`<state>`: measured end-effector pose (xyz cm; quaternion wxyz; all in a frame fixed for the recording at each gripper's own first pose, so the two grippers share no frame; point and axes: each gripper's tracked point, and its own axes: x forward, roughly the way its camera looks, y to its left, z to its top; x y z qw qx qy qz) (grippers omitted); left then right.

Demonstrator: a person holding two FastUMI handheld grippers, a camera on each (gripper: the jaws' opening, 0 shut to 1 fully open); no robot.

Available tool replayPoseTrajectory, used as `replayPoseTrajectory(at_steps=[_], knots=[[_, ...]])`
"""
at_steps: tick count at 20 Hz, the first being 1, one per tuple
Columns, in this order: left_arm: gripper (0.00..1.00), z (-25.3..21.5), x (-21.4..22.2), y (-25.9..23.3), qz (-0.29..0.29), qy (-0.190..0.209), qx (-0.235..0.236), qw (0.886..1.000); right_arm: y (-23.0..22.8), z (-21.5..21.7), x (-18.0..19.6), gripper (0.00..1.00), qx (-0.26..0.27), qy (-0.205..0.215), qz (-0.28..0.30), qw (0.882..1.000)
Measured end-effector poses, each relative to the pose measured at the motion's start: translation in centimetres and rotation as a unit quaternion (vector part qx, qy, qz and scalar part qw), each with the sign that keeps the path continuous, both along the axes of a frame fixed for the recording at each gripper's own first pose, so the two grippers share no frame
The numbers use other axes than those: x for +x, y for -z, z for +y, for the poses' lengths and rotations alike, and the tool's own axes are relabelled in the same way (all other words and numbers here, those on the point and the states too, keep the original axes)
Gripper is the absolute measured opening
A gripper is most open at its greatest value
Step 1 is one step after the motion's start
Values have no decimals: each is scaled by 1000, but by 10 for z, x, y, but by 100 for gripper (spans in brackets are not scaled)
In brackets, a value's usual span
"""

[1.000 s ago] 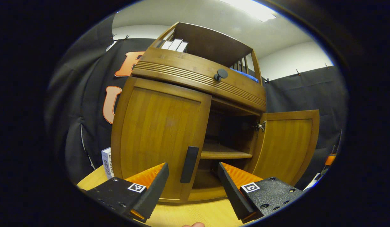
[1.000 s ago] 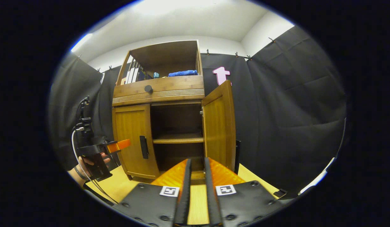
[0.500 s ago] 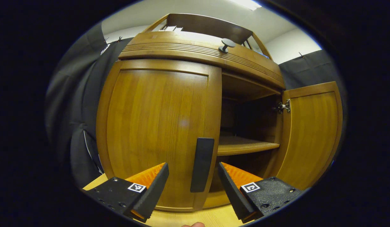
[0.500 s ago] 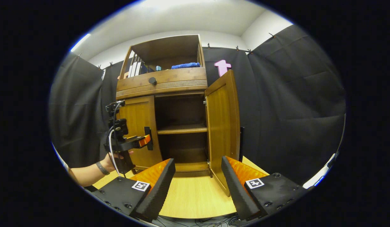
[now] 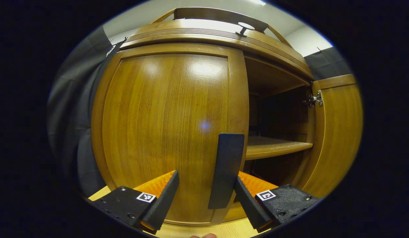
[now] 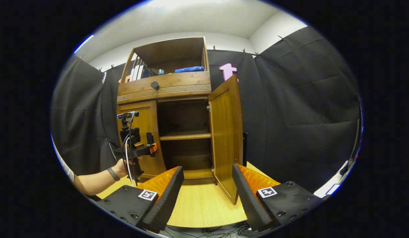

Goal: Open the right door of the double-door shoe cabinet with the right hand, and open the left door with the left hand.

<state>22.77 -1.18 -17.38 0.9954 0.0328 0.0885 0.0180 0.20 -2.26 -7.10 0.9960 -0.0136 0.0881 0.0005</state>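
The wooden shoe cabinet [image 6: 164,94] stands on a light wooden table [image 6: 204,205]. Its right door [image 6: 224,132] is swung wide open, also seen as the right door [image 5: 337,132] in the left gripper view. The left door [image 5: 164,125] is closed. My left gripper [image 5: 206,185] is open, close up to that door. The black vertical handle [image 5: 226,170] stands between its fingers, nearer the right one. In the right gripper view a hand holds the left gripper [image 6: 153,148] at the handle [image 6: 148,137]. My right gripper [image 6: 207,172] is open and empty, back from the cabinet over the table.
Inside, a shelf [image 5: 277,147] splits the dark compartment. Above the doors is a drawer with a round knob [image 6: 155,85], then an open top shelf with books [image 6: 136,71] and a blue cloth [image 6: 189,69]. Cables [image 6: 204,231] lie below the table's front edge.
My left gripper has come up to the left door until the handle sits between its fingers. My right gripper went from shut to open and stays back. The right door stays open.
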Motion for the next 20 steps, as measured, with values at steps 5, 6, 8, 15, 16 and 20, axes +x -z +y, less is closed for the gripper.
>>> replayPoseTrajectory(at_steps=[5, 6, 8, 15, 16, 20], knots=[[92, -6, 3, 1, 6, 3, 1, 1000, 4, 7, 0, 95, 1, -9, 7, 1000], [85, -14, 3, 2, 12, 19, -8, 1000, 5, 10, -1, 89, 1, -13, 8, 1000], [48, -30, 0, 4, 26, 42, -28, 998, 4, 13, -2, 89, 2, -19, 9, 1000], [23, -29, -27, -3, 37, 39, -9, 998, 13, 21, -13, 89, 7, -31, 16, 999], [24, -27, -37, -5, 40, 43, -9, 998, 12, 21, -13, 89, 8, -31, 16, 999], [24, -13, -83, -23, 32, 50, -13, 998, 2, 21, -14, 89, -2, -33, 3, 999]])
